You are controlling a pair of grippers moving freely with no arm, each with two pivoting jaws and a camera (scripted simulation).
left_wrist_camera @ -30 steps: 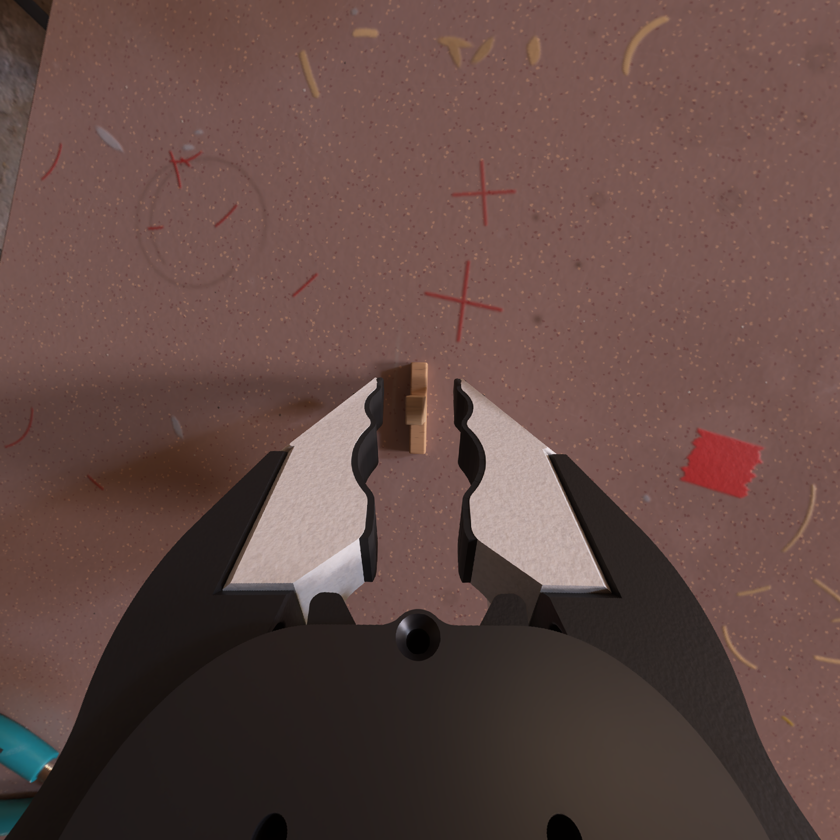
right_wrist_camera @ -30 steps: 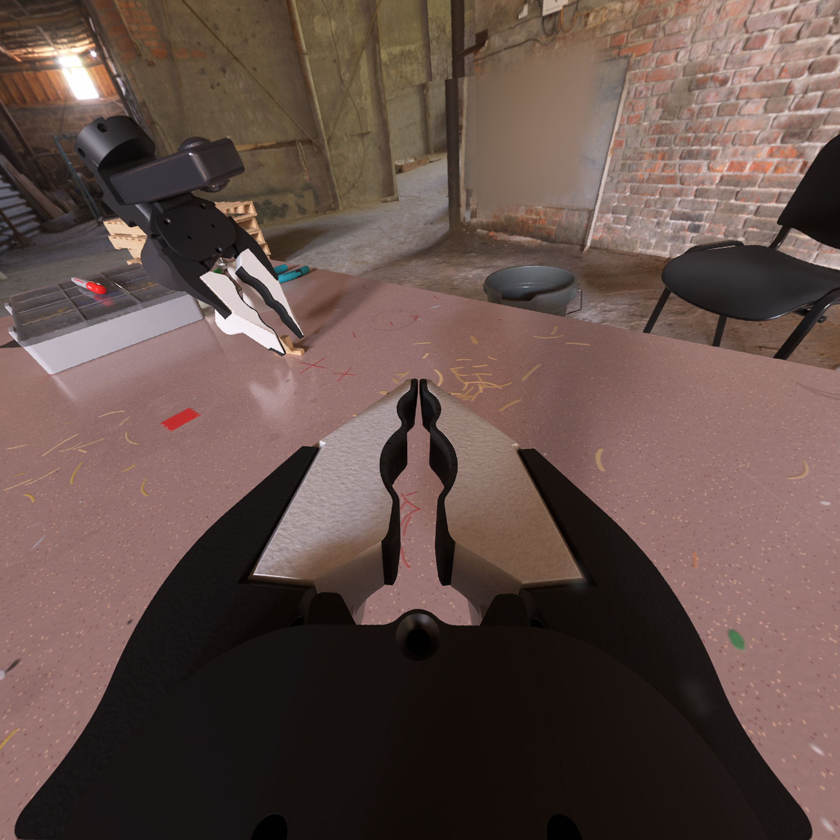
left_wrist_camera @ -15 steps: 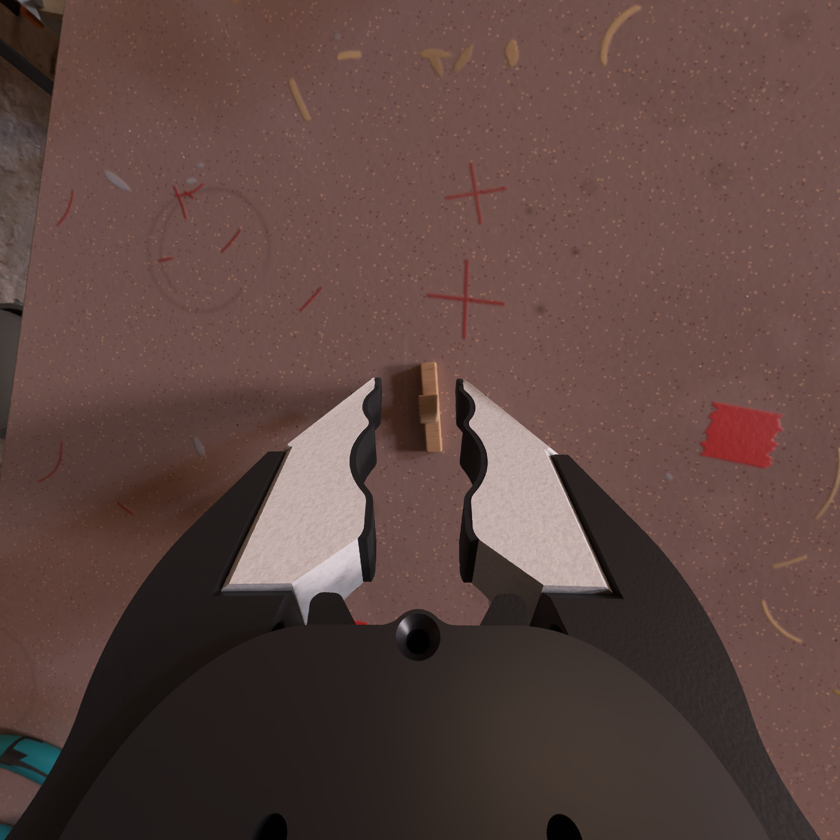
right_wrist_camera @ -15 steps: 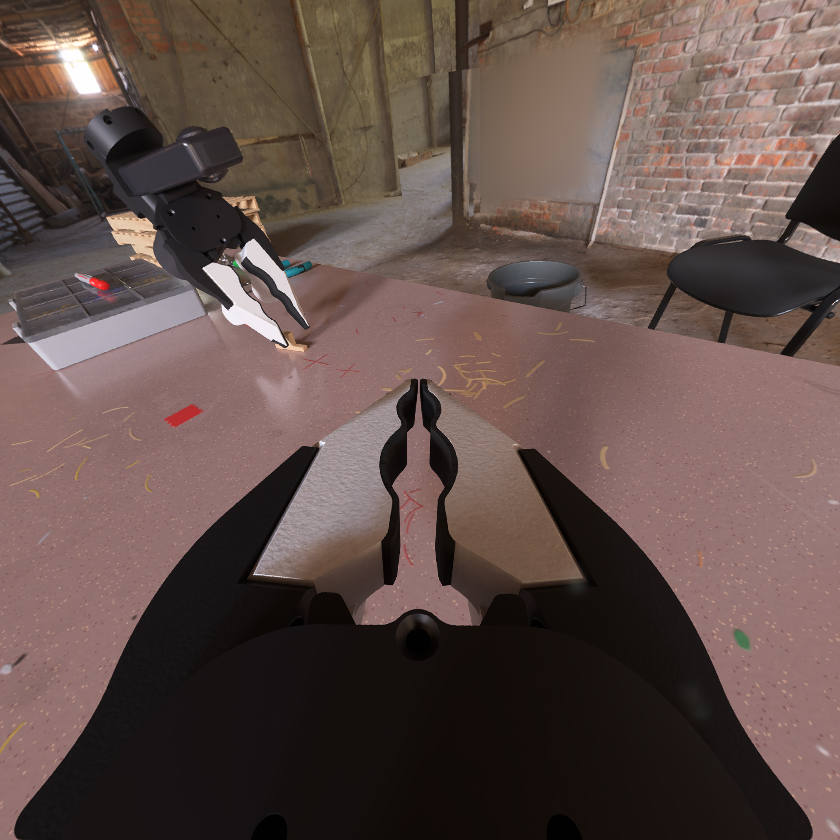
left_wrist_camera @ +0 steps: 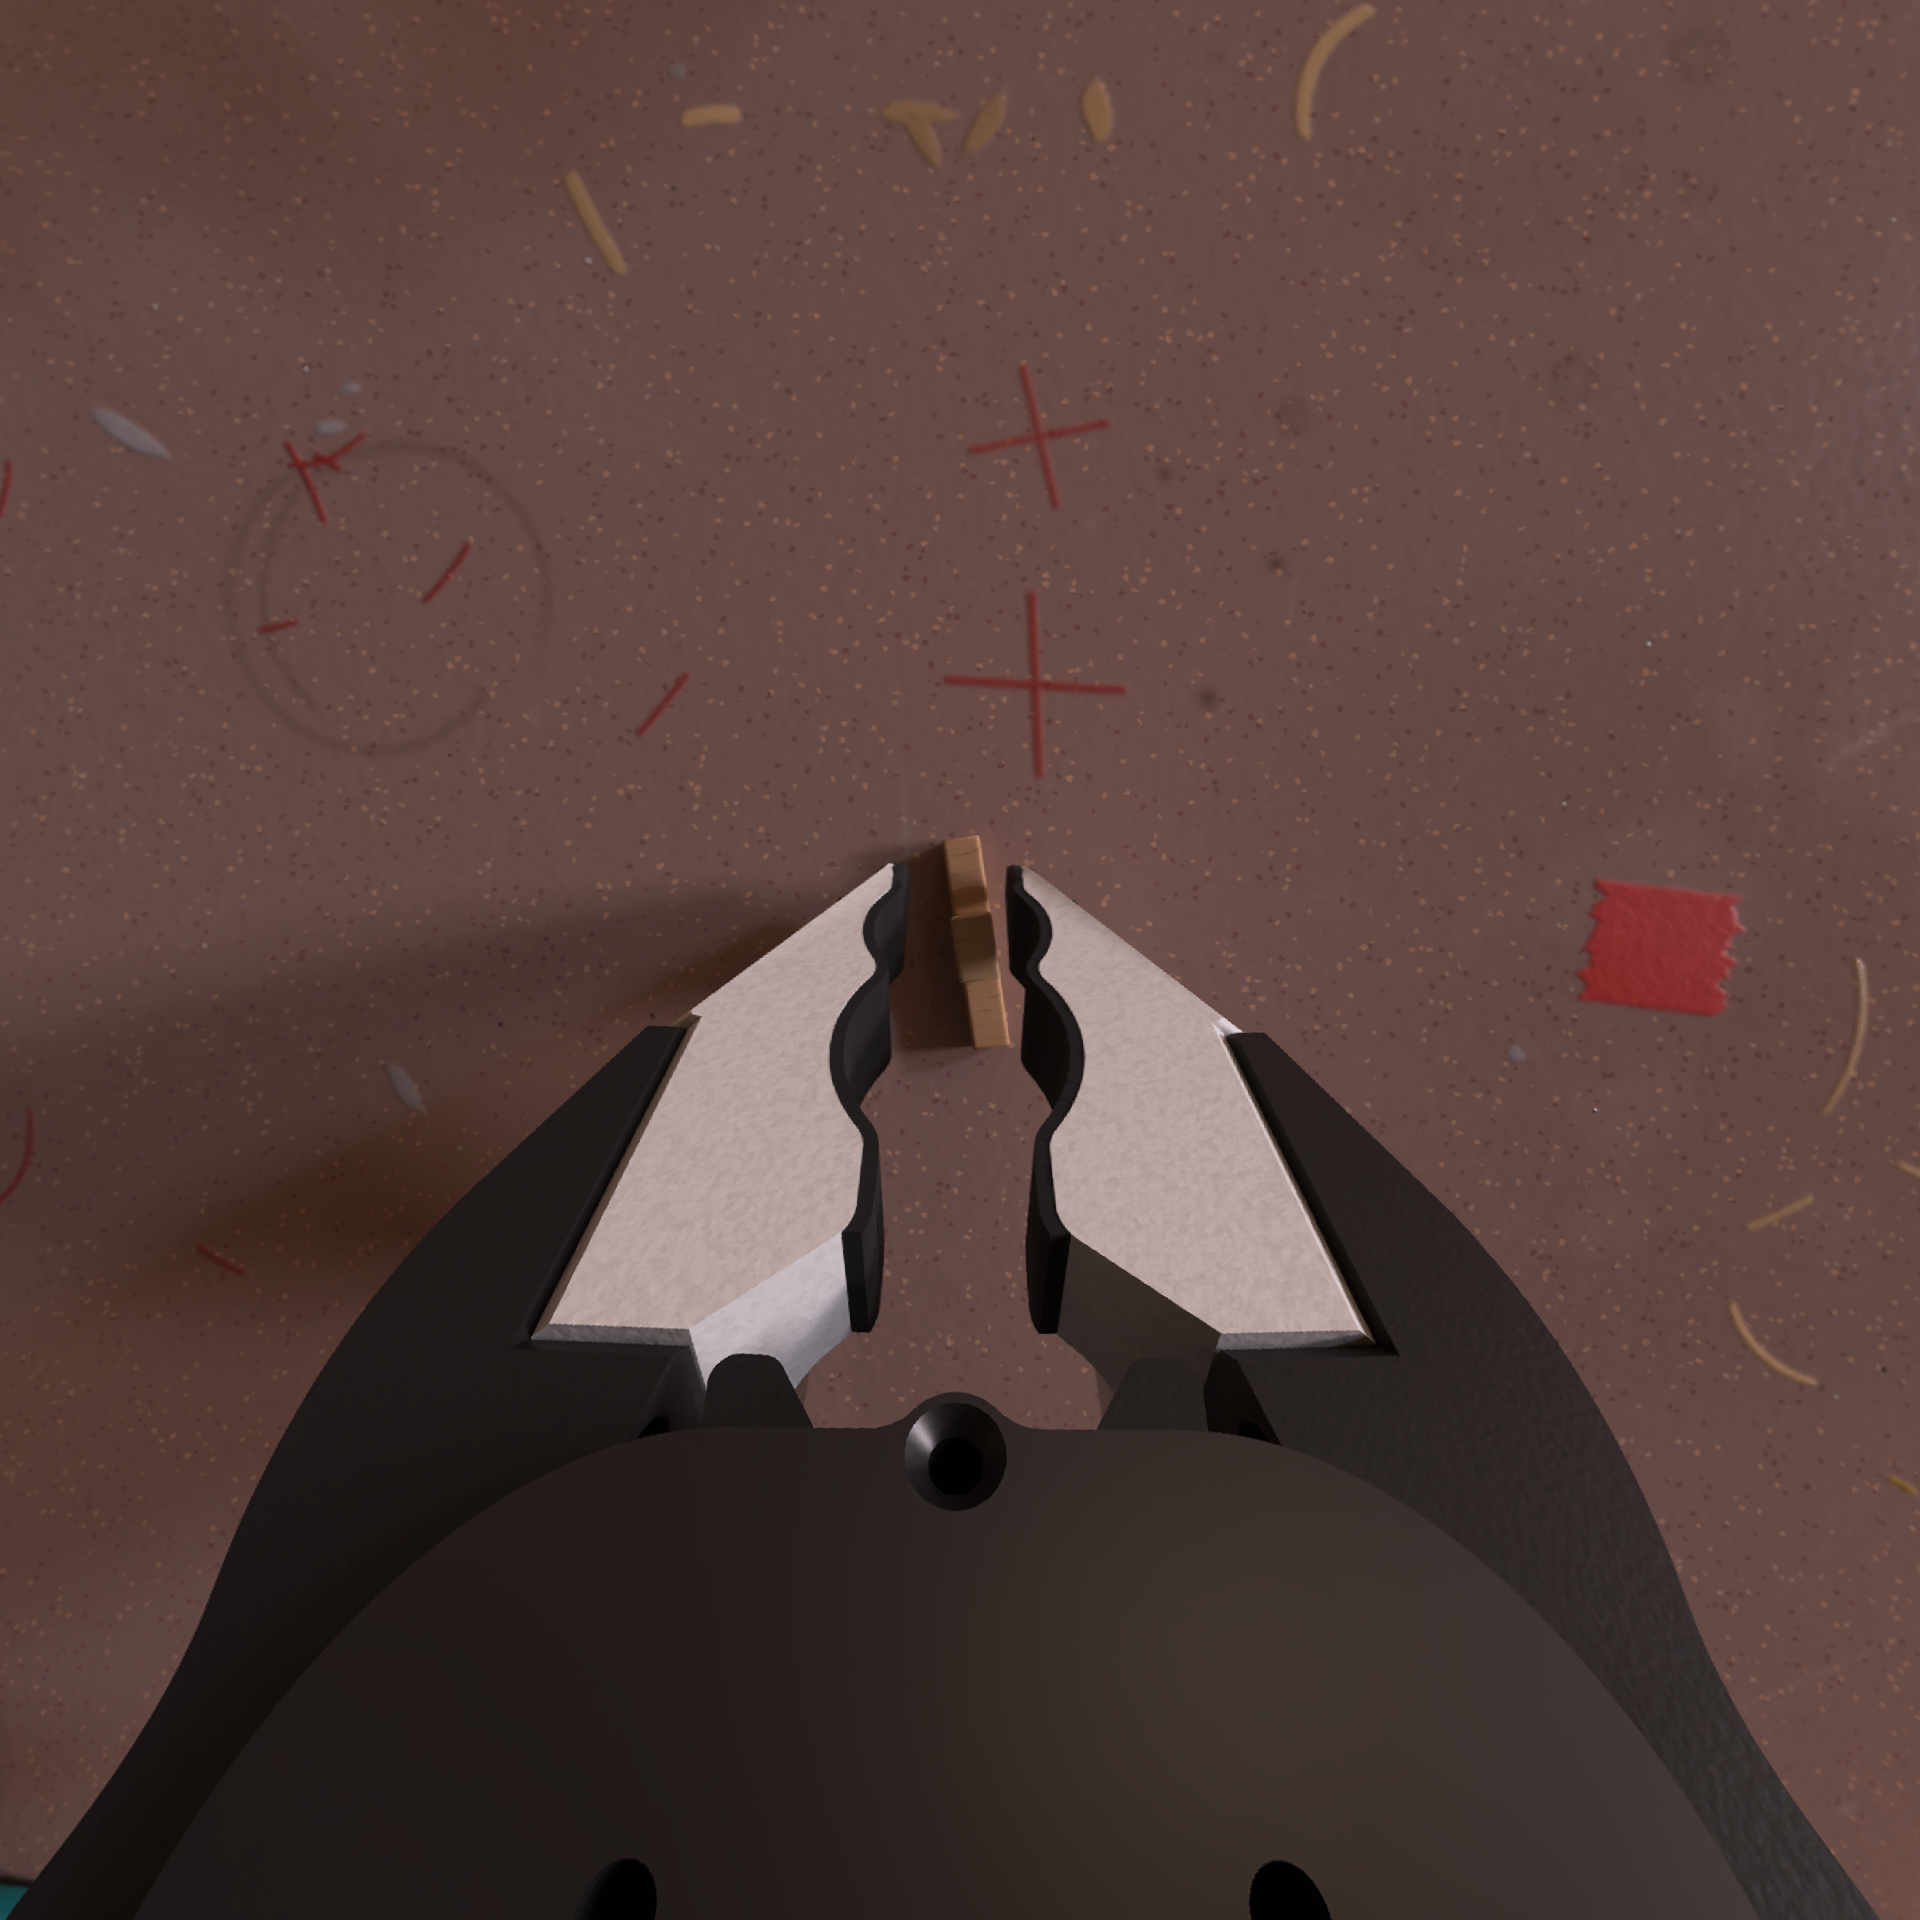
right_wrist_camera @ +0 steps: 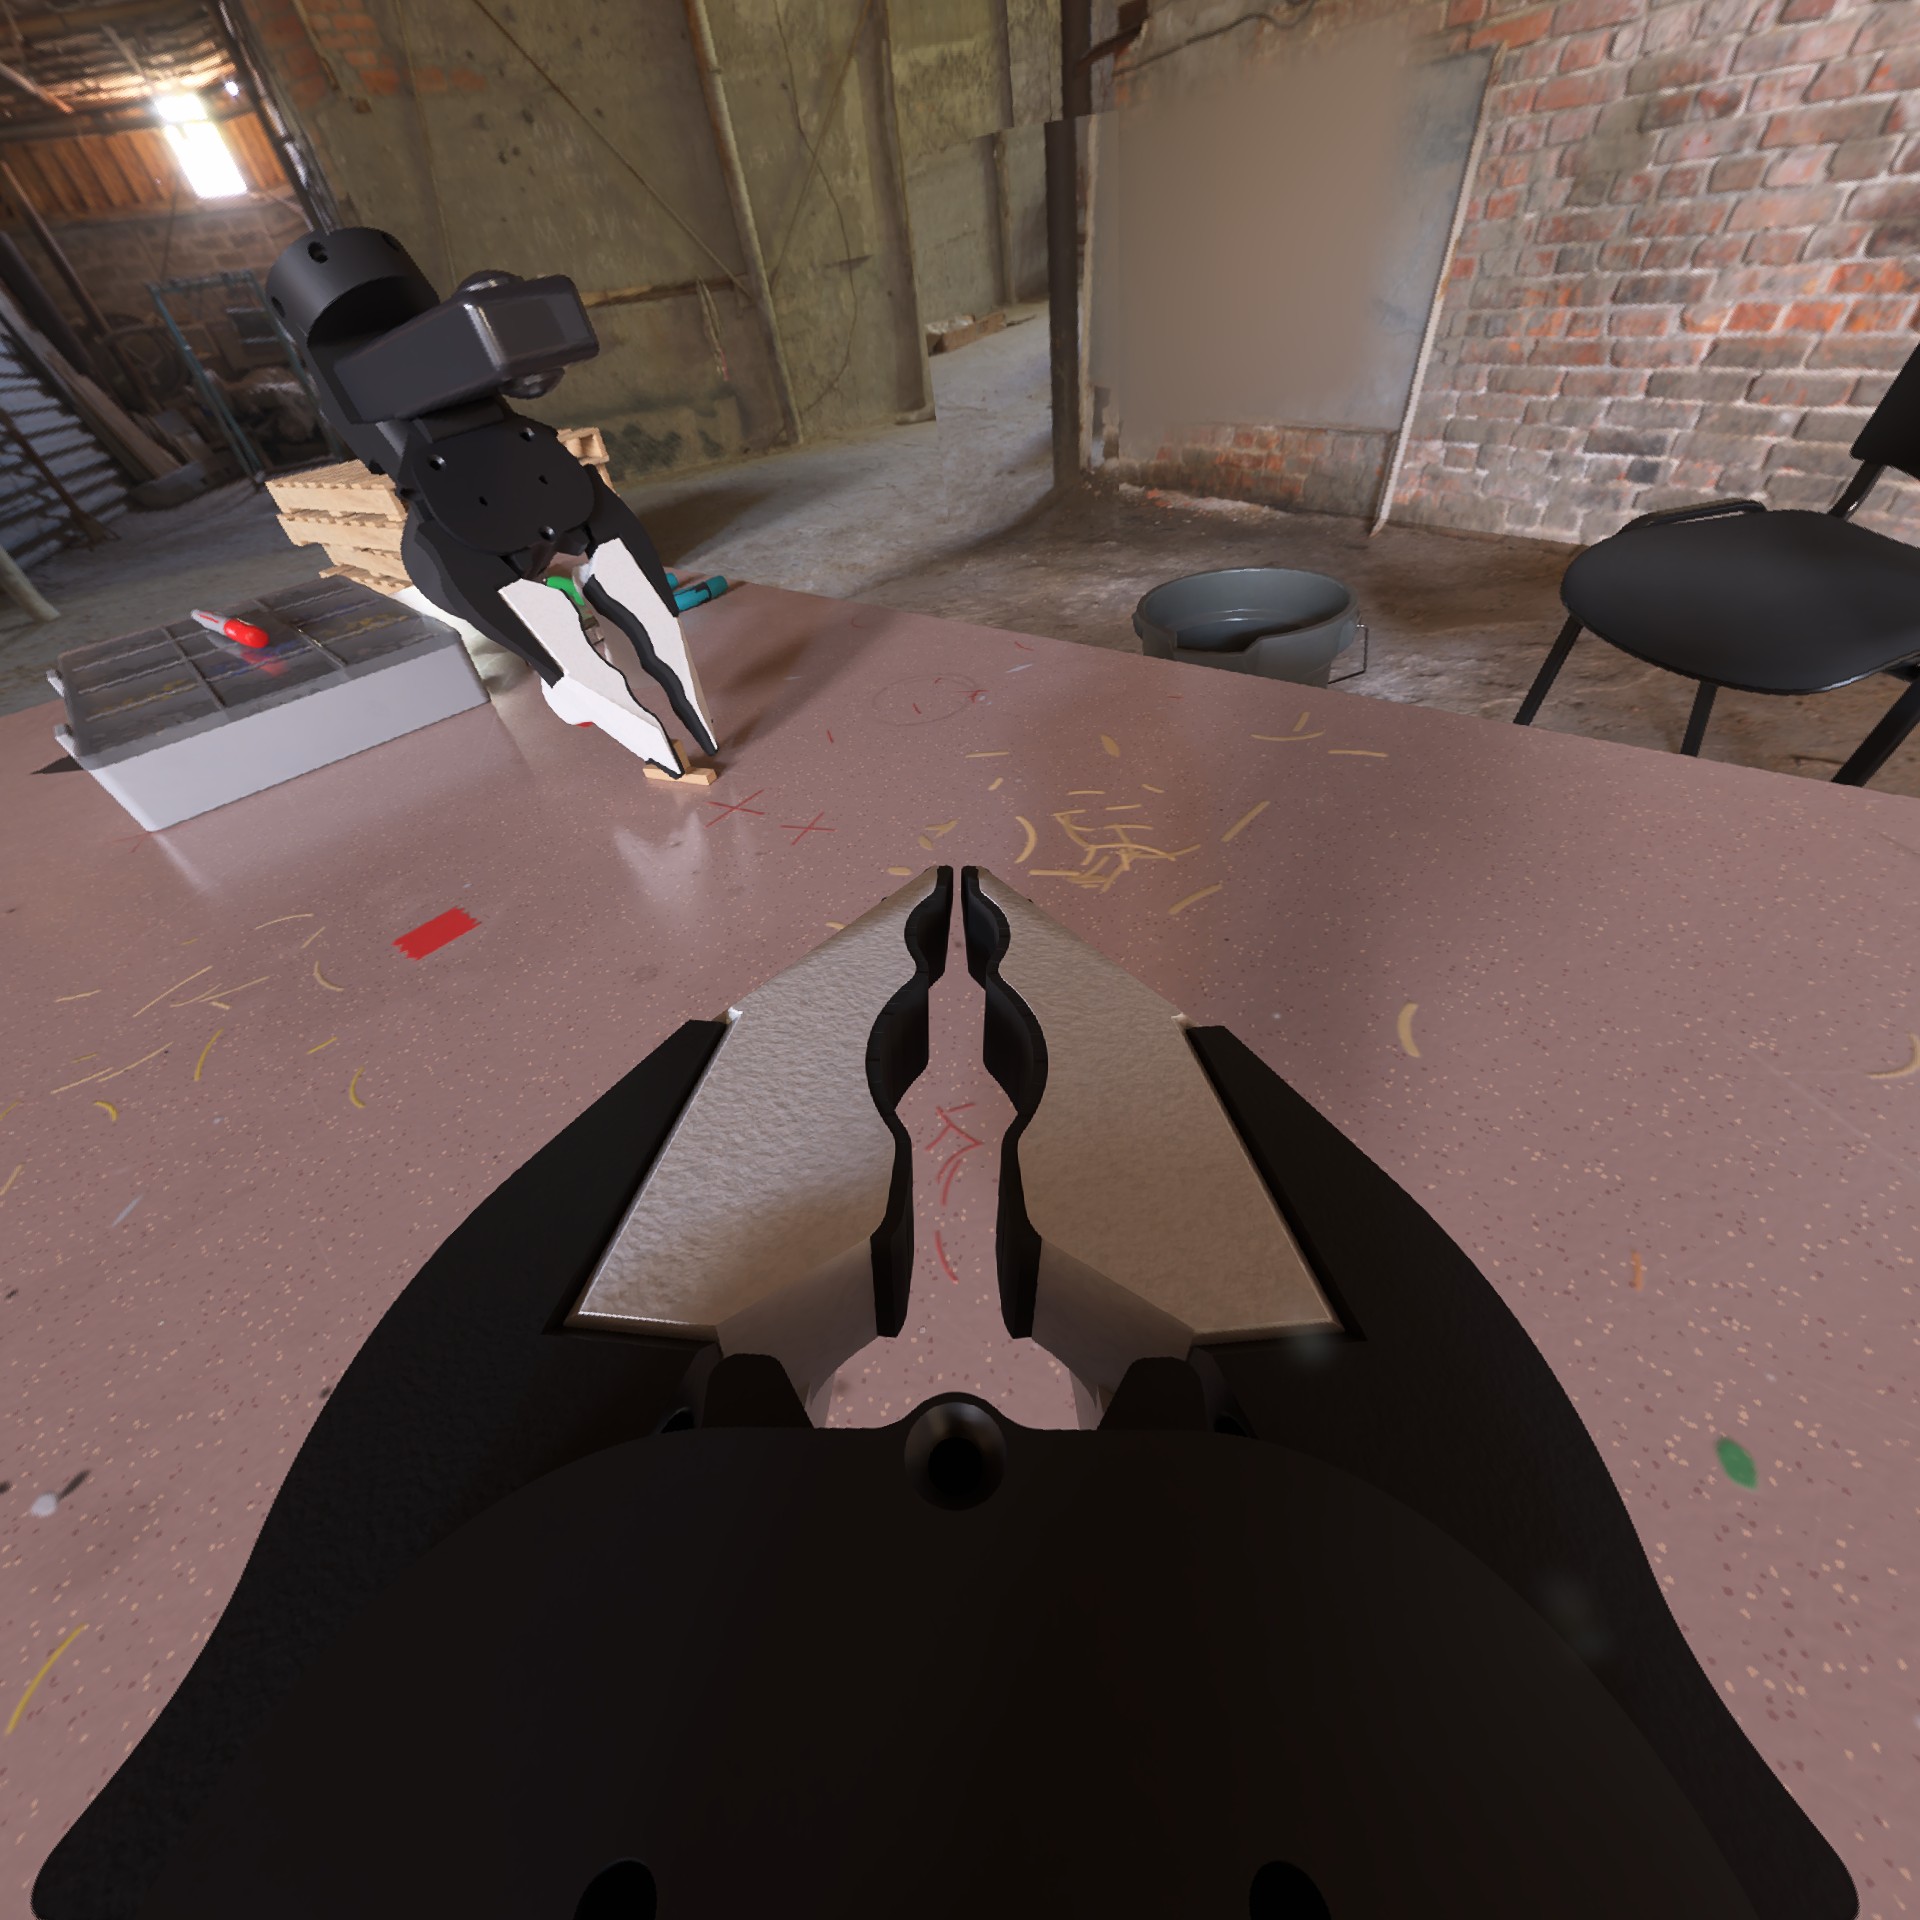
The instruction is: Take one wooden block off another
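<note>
Two tan wooden blocks are stacked on the pink-brown table: a small upper block (left_wrist_camera: pixel 970 928) lies across a longer thin lower block (left_wrist_camera: pixel 985 1013). My left gripper (left_wrist_camera: pixel 954 881) points down over them, open, with a fingertip on each side of the stack and a narrow gap to each. In the right wrist view the left gripper (right_wrist_camera: pixel 694 756) stands tilted with its tips at the blocks (right_wrist_camera: pixel 681 774). My right gripper (right_wrist_camera: pixel 954 876) is shut and empty, low over the table's middle, well away from the blocks.
A grey compartment tray (right_wrist_camera: pixel 312 727) with a red marker (right_wrist_camera: pixel 231 628) on top sits behind the left gripper. A red tape patch (left_wrist_camera: pixel 1657 945) lies right of the blocks, and red crosses (left_wrist_camera: pixel 1034 686) lie beyond them. A bucket (right_wrist_camera: pixel 1247 623) and a black chair (right_wrist_camera: pixel 1745 613) stand off the table.
My left gripper has come down closer to the blocks and its jaws have narrowed around them. The right gripper has stayed shut and nearly still.
</note>
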